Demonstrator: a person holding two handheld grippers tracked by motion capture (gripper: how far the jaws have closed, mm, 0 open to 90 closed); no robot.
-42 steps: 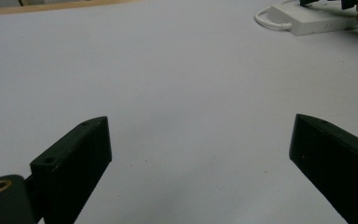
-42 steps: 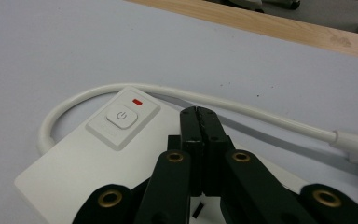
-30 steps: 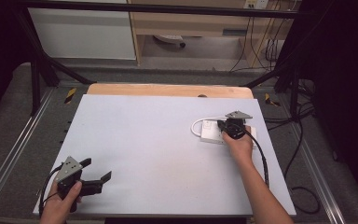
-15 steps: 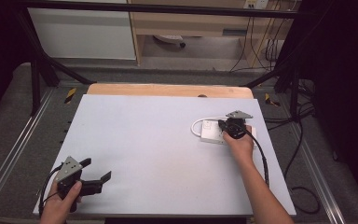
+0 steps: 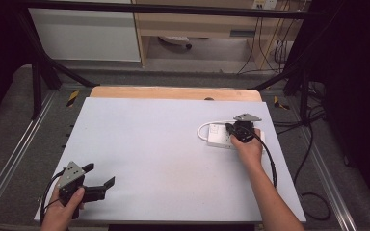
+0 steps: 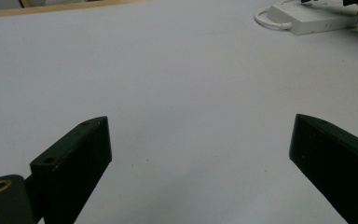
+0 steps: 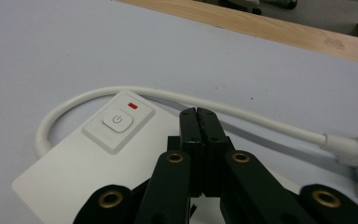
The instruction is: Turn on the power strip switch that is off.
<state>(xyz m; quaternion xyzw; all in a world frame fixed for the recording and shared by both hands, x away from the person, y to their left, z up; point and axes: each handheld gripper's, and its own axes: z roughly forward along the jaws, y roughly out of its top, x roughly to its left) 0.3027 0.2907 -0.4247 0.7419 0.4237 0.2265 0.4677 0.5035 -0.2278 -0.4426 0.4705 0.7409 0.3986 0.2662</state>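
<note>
Cord [image 7: 205,105] loops beside power strip [image 7: 98,154] | right gripper [image 7: 198,114] fingers pressed together | left gripper [image 5: 99,180] fingers spread

The left tool [image 6: 200,154] had its jaws spread wide above the pale bench [image 6: 168,70]. Far beyond them lay a white power strip [image 6: 314,18] with its looped cord [image 6: 263,16].
</note>
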